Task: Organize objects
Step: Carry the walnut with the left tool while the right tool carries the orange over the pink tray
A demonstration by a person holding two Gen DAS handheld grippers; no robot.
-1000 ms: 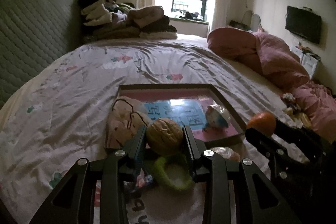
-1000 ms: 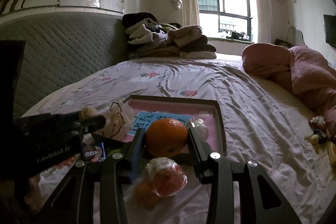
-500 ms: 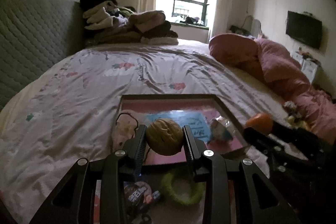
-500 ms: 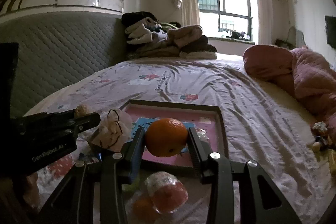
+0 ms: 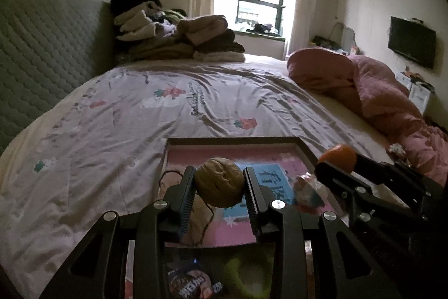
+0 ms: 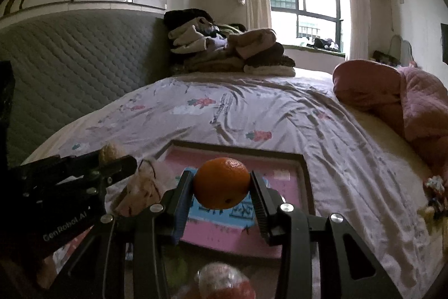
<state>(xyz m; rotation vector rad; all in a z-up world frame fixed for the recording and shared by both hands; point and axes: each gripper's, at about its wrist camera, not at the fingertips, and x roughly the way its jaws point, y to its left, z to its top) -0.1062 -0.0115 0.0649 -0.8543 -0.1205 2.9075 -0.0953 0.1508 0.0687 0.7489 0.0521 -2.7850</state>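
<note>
Gripping wrinkled tan walnut (image 5: pixel 219 182), glossy orange (image 6: pixel 221 183).

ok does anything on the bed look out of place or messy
Nothing spilled or broken shows. The oddest thing is the pink quilt, bunched in a heap along the bed's edge rather than spread flat. The sheet is wrinkled, and clothes are piled loosely by the headboard.

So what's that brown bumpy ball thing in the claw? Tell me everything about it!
It is a walnut, still in its shell: tan-brown, roundish, wrinkled, hard-looking and whole, with no crack showing. The left gripper pinches it between its two black ridged fingers, one on each side. Nothing else touches it. It hangs in the air over the near part of the pink tray on the bed.
</note>
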